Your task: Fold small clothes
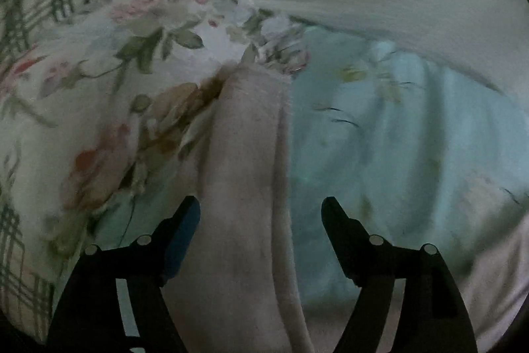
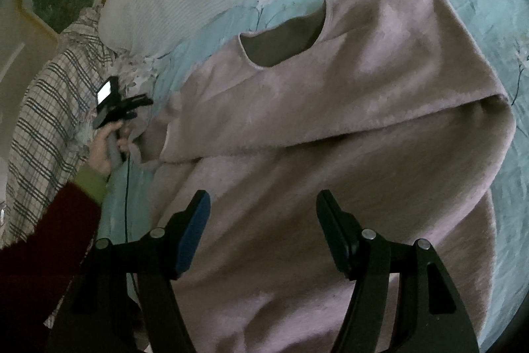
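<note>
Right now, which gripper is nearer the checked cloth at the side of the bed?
Left. The left gripper hangs open beside the checked cloth, at the pink sweater's far edge. The right gripper is open above the sweater's middle.

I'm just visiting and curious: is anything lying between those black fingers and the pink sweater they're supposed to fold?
Nothing visible does. The right gripper is open directly over the pink sweater, with only fabric between its fingers. The left gripper is also open, right over a sweater sleeve lying on the blue floral sheet.
</note>
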{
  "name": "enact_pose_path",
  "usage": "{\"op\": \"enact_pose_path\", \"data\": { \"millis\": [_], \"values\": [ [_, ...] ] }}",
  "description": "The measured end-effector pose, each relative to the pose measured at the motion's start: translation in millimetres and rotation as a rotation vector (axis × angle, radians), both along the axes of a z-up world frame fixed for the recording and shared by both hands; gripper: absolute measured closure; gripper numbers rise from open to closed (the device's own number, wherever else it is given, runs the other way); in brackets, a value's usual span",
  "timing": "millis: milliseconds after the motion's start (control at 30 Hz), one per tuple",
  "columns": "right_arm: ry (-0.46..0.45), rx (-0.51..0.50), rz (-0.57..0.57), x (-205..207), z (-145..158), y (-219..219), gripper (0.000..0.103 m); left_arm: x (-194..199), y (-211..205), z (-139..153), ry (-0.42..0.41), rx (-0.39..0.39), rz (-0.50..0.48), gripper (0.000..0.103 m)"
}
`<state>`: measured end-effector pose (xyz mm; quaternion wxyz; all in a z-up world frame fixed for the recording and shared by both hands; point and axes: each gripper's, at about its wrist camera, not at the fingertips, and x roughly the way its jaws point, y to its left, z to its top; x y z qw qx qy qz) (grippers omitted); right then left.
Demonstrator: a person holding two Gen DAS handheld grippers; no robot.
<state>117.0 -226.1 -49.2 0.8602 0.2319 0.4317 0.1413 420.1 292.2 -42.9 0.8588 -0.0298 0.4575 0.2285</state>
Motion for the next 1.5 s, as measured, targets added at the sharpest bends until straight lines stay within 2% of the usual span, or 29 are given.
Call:
{"op": "enact_pose_path", "data": {
  "millis": [33, 100, 133, 167, 200, 267, 500, 633, 767, 900, 1033, 1200, 1300, 1400, 1433, 1467, 1500],
  "values": [
    [0.007, 0.000, 0.001, 0.7, -1.9, 0.5, 0.035, 11.2, 4.3, -7.9, 0.023, 0.002, 0.001, 0.028],
    [0.018, 0.006, -0.002, 1.8, -5.4, 0.6, 0.035, 20.1, 8.1, -17.0, 0.027, -0.016, -0.030, 0.051],
    [0.018, 0.007, -0.003, 1.9, -5.7, 0.2, 0.035, 21.1, 8.6, -17.7, 0.011, -0.025, -0.047, 0.067],
    [0.014, 0.009, -0.003, 1.3, -5.5, 0.4, 0.035, 19.2, 7.3, -14.8, -0.008, -0.008, -0.052, 0.091],
    [0.010, 0.011, -0.003, 0.6, -5.2, 0.8, 0.035, 17.1, 6.3, -12.9, -0.015, -0.004, -0.059, 0.096],
    [0.002, 0.017, -0.001, -0.9, -3.7, 1.0, 0.035, 5.0, 5.5, -4.8, -0.070, -0.033, -0.087, 0.098],
    [-0.035, 0.037, 0.005, -13.4, 5.5, 0.1, 0.035, -57.7, -19.9, 36.5, -0.261, -0.195, -0.190, 0.098],
    [-0.047, 0.056, -0.013, -21.0, 7.0, -5.9, 0.035, -95.2, -78.9, 66.4, -0.344, -0.298, -0.306, 0.098],
    [-0.062, 0.073, -0.045, -28.4, 10.2, -16.6, 0.035, -115.7, -149.1, 85.1, -0.382, -0.371, -0.453, 0.098],
    [-0.083, 0.075, -0.087, -37.3, 13.9, -33.9, 0.035, -136.6, -238.5, 88.9, -0.368, -0.423, -0.623, 0.098],
    [-0.079, 0.093, -0.136, -44.0, 10.0, -54.7, 0.035, -141.7, -330.1, 67.6, -0.293, -0.403, -0.766, 0.097],
    [-0.075, 0.094, -0.185, -51.8, 5.1, -72.2, 0.035, -130.7, -400.2, 23.4, -0.180, -0.347, -0.841, 0.096],
    [-0.078, 0.092, -0.202, -51.7, 4.5, -79.3, 0.035, -122.3, -412.5, -0.8, -0.127, -0.339, -0.848, 0.095],
    [-0.087, 0.091, -0.207, -49.2, 7.1, -81.4, 0.035, -119.7, -415.9, -14.6, -0.093, -0.346, -0.842, 0.082],
    [-0.091, 0.088, -0.208, -46.0, 8.7, -81.0, 0.035, -120.0, -414.7, -16.9, -0.082, -0.355, -0.840, 0.068],
    [-0.095, 0.088, -0.209, -43.2, 9.8, -81.2, 0.035, -122.0, -413.5, -18.5, -0.077, -0.353, -0.835, 0.050],
    [-0.099, 0.086, -0.208, -40.5, 10.6, -81.7, 0.035, -125.5, -411.1, -18.1, -0.076, -0.340, -0.823, 0.043]
  ]
}}
